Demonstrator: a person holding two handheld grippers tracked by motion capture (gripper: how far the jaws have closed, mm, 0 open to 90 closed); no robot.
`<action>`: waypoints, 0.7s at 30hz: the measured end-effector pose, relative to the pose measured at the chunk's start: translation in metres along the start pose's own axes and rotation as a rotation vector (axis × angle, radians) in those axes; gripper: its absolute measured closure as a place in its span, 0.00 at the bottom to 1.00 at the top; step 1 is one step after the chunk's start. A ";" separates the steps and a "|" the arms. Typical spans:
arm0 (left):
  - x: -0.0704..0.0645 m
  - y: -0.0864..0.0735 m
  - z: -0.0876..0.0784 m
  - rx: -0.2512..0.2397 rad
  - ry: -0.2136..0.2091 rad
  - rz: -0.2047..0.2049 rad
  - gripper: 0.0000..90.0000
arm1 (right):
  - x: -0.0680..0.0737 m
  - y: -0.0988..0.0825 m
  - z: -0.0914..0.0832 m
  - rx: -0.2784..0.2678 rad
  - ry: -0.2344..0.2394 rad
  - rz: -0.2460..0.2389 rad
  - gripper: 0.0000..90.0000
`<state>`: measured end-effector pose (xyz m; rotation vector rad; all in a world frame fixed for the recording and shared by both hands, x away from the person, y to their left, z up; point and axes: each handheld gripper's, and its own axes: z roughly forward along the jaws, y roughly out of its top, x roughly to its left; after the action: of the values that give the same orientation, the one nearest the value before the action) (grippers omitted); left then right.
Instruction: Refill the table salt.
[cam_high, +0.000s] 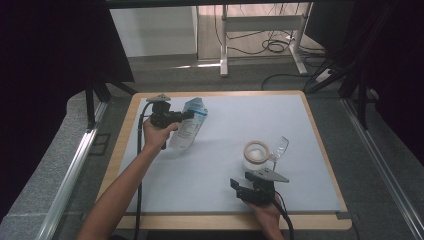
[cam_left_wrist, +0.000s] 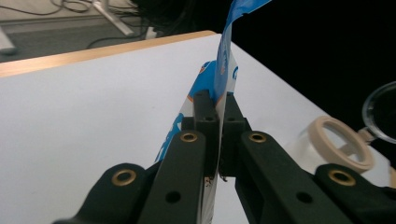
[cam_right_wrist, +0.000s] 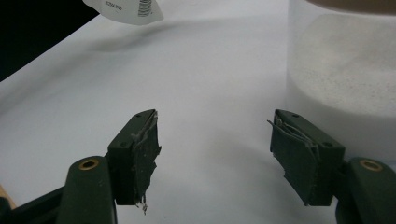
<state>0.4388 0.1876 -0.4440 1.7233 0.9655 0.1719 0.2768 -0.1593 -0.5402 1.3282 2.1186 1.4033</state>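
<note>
Two claws at work: left claw (cam_high: 189, 115) clamped flat on the blue-and-white pouch (cam_high: 190, 125), lifted at the far left of the tabletop (cam_high: 215, 150); right claw (cam_right_wrist: 215, 154) gaping, empty, just beside the jar (cam_high: 255, 156) with its tan rim. Best to keep the pinch high, tilt slowly over the mouth. White, bare surface; wooden edge, grey floor, cables beyond

no text is legible; print on the blue-and-white pouch (cam_high: 189, 125) is too small.
</note>
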 end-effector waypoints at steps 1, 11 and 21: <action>0.002 -0.002 -0.001 -0.008 0.011 0.000 1.00 | 0.000 0.000 0.000 0.001 0.000 -0.001 0.37; 0.012 -0.019 -0.011 -0.045 0.073 -0.007 1.00 | -0.001 0.000 0.000 0.003 0.000 0.003 0.37; 0.014 -0.030 -0.026 -0.052 0.100 0.012 0.99 | 0.000 0.001 -0.001 -0.003 0.000 0.003 0.37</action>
<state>0.4182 0.2186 -0.4642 1.6856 1.0150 0.2915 0.2766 -0.1601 -0.5391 1.3309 2.1148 1.4075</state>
